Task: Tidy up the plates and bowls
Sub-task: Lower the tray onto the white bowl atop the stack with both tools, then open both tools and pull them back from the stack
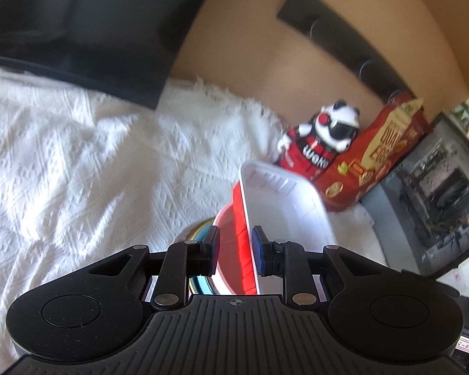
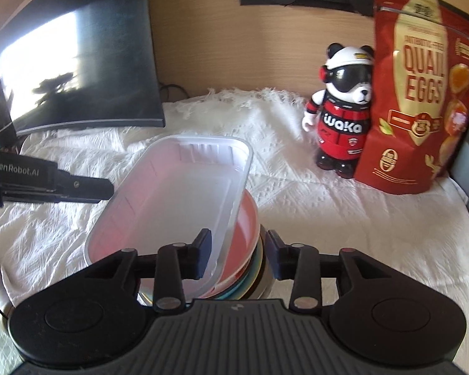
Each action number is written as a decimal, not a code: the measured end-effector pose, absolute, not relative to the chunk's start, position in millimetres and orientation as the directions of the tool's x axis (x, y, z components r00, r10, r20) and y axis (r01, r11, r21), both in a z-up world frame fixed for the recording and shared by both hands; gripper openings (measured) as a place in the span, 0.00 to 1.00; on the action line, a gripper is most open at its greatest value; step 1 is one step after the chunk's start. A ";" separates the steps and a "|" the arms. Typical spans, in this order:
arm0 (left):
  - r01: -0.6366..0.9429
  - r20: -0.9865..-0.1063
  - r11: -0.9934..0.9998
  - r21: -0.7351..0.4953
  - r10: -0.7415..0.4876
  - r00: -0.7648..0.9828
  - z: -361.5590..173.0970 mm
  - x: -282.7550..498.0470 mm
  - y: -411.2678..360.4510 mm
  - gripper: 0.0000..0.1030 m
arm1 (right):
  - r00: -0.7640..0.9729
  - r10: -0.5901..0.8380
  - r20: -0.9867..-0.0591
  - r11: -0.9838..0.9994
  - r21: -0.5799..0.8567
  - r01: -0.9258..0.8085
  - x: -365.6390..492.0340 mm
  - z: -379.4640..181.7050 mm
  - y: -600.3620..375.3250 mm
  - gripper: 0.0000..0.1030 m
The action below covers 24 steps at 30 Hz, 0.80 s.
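Note:
A white rectangular plastic tray (image 2: 178, 200) lies tilted on top of a stack of round plates and bowls (image 2: 244, 268), the top one pink-red (image 2: 245, 218). My left gripper (image 1: 236, 251) has its jaws a little apart around the tray's near rim (image 1: 250, 228), with the red plate's edge (image 1: 234, 218) between them too. It shows in the right wrist view as a black arm (image 2: 62, 186) at the tray's left side. My right gripper (image 2: 237, 256) is open, its left finger (image 2: 201, 256) over the tray's near corner, its right finger (image 2: 276, 257) beside the stack.
A white textured cloth (image 2: 328, 218) covers the table. A panda figure (image 2: 344, 106) and a red quail egg bag (image 2: 422, 93) stand at the back right. A dark monitor (image 2: 78, 68) stands back left. A grey box (image 1: 437, 193) sits at the right.

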State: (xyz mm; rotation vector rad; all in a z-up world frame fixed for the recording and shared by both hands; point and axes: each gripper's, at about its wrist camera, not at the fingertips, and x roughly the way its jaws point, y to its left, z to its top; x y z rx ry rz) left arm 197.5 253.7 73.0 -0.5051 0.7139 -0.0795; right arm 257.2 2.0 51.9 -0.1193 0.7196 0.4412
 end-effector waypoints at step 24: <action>-0.266 -0.449 0.961 0.073 0.270 0.852 51.9 -28.4 68.2 0.16 | 0.712 0.442 -0.546 0.885 0.138 -0.444 77.0 15.1 -90.9 0.57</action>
